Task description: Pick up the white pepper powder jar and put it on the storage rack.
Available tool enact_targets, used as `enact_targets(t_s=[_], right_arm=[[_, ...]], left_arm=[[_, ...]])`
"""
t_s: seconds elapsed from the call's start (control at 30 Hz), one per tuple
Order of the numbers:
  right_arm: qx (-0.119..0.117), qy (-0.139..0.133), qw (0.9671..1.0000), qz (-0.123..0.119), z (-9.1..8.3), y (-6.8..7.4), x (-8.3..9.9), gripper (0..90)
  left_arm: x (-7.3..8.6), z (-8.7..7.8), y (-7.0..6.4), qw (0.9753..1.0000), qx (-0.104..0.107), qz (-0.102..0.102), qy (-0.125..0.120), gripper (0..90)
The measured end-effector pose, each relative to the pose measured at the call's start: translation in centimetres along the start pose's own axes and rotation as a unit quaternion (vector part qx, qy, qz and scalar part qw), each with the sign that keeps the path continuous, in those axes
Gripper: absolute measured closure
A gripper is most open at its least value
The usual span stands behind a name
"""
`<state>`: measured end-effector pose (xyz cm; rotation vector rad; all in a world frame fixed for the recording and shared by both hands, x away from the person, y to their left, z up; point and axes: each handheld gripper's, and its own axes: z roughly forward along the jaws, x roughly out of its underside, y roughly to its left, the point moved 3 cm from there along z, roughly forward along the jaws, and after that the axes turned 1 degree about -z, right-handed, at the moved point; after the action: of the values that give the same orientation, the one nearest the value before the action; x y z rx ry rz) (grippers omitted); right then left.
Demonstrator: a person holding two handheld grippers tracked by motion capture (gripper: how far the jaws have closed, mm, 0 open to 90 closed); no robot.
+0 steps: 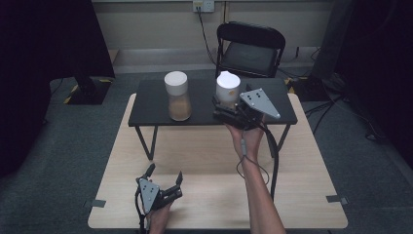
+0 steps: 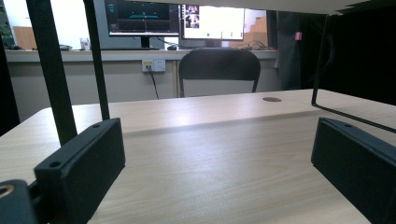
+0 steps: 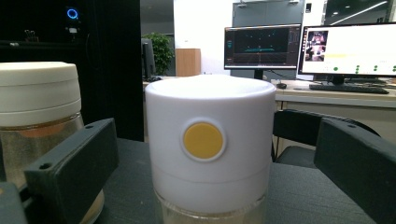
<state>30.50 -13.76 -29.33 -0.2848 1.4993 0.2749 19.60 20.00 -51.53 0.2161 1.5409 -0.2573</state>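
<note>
Dim room with monitors behind; a black raised shelf [image 1: 156,105] stands on the pale wood tabletop [image 1: 302,195]. Right hand-held gripper [image 1: 229,108], forearm extended forward, jaws spread either side of the white-lidded jar [image 3: 210,154] on the shelf, not touching; its lid bears a plain yellow disc, no legible writing. A second jar [image 1: 178,95] stands well left. Left hand-held gripper [image 1: 165,176] rests low on the tabletop, jaws spread, empty.
</note>
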Motion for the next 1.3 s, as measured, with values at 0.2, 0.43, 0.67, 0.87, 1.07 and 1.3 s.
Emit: enact_targets(t_s=[0.2, 0.43, 0.67, 0.87, 1.07, 1.3], right_arm=[[0.001, -0.012, 0.9999, 0.003, -0.7, -0.1, 0.3, 0.0], [0.002, -0.019, 0.9998, 0.011, -1.5, -0.7, 0.5, 0.0], [-0.001, -0.022, 0.9997, 0.013, -2.3, -0.9, 0.8, 0.0], [0.002, -0.030, 0.9994, 0.019, -3.3, -1.1, 1.1, 0.0], [0.004, -0.031, 0.9993, 0.019, -4.1, -1.3, 1.6, 0.0], [0.009, -0.033, 0.9990, 0.028, -4.9, -1.4, 2.5, 0.0]], left_arm=[[0.0, 0.0, 0.0, 1.0000, 0.000, 0.000, 0.000, 2.4], [0.0, 0.0, 0.0, 1.0000, 0.000, 0.000, 0.000, 2.4], [0.0, 0.0, 0.0, 1.0000, 0.000, 0.000, 0.000, 2.3], [0.0, 0.0, 0.0, 1.0000, 0.000, 0.000, 0.000, 2.4], [0.0, 0.0, 0.0, 1.0000, 0.000, 0.000, 0.000, 2.3], [0.0, 0.0, 0.0, 1.0000, 0.000, 0.000, 0.000, 2.4]])
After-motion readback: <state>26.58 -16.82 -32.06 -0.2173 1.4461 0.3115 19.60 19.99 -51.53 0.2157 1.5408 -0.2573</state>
